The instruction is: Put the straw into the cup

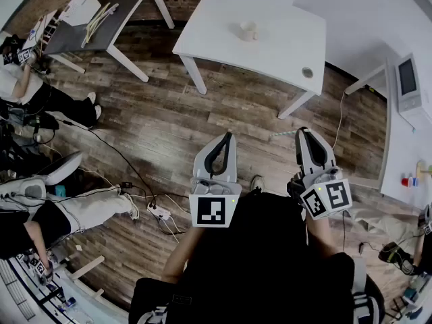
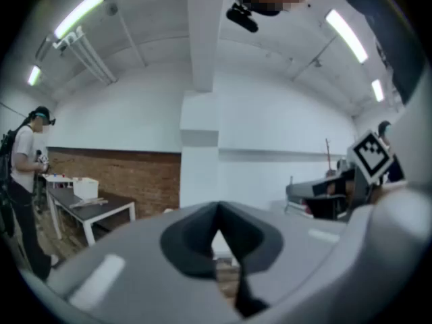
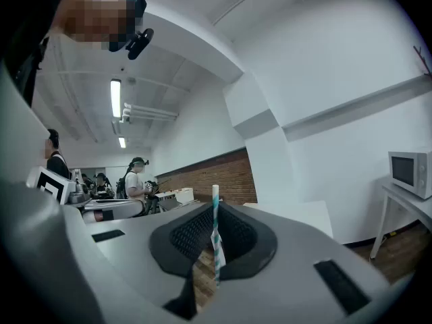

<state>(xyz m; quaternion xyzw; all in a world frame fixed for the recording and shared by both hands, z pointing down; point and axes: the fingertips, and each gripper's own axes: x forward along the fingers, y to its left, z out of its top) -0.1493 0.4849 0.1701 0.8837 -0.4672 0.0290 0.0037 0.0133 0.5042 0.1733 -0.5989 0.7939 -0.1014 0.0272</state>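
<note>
A pale cup (image 1: 248,31) stands on the white table (image 1: 223,25) far ahead of me, well beyond both grippers. My right gripper (image 1: 302,135) is held above the wooden floor and is shut on a teal-and-white striped straw (image 1: 281,133), which sticks out to the left of its tips. In the right gripper view the straw (image 3: 215,229) stands upright between the dark pads of the right gripper (image 3: 214,252). My left gripper (image 1: 227,139) is level beside it, shut, with nothing in it. In its own view the left gripper (image 2: 217,227) has its tips meeting.
A dark table (image 1: 101,19) with papers stands at the back left. People sit at the left edge, with cables (image 1: 135,181) trailing across the floor. A microwave (image 1: 408,79) sits on a white counter at the right. The white table's legs (image 1: 196,76) are between me and the cup.
</note>
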